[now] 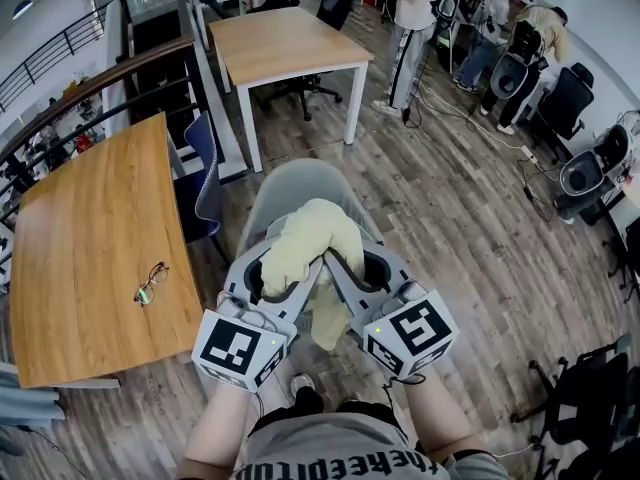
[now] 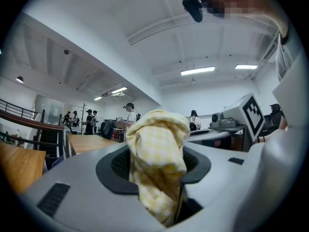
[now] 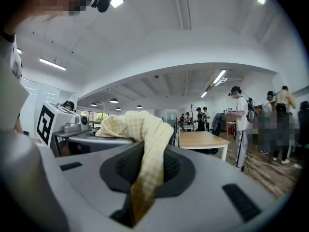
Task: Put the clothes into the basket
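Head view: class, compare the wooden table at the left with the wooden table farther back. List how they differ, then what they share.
The left table has darker, orange-brown wood; the far table is paler. The left table carries a pair of glasses; none lie on the far table. A blue chair stands beside the left table; a black office chair sits under the far table. Both have flat wooden tops.

Cloth (image 1: 305, 243) drapes across left gripper (image 1: 285, 276) and right gripper (image 1: 342, 270), side by side; chair (image 1: 300, 180) just beyond; glasses (image 1: 151, 283) on bench (image 1: 90, 238), left.
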The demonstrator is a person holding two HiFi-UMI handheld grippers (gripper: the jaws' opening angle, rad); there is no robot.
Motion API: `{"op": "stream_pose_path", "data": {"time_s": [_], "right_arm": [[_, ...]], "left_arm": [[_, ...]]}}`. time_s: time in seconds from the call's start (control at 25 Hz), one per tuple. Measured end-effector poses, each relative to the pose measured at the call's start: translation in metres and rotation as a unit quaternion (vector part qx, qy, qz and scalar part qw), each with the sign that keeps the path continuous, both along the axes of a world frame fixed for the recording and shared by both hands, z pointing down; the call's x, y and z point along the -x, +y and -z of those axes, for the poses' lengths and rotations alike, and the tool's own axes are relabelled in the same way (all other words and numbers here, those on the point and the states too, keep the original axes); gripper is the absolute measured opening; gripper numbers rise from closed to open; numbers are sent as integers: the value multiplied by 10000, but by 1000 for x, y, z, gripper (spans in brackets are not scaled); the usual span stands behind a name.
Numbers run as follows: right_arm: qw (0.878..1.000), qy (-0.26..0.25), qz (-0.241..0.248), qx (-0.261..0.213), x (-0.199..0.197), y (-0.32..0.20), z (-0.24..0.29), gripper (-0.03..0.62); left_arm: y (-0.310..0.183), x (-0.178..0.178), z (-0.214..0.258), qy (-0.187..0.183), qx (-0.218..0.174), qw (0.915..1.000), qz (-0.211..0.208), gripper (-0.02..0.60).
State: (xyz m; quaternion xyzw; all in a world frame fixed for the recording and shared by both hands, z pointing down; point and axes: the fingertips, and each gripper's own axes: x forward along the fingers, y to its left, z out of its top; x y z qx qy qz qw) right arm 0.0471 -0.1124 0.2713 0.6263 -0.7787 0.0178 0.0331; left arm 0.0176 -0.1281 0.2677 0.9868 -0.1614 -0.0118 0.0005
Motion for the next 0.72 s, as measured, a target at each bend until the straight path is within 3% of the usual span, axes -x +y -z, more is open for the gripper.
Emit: {"op": "stream_pose_path", "data": {"time_s": [0.4,0.72], "right_arm": [[9996,76,-258,80,8,-21,-7,58],[9998,70,-192,64,4,-31,-4,58]], "left_arm": [[-23,7,-8,73,93,9996,-243,195],[-32,4,-4,80,85,9998,-164,195]]}}
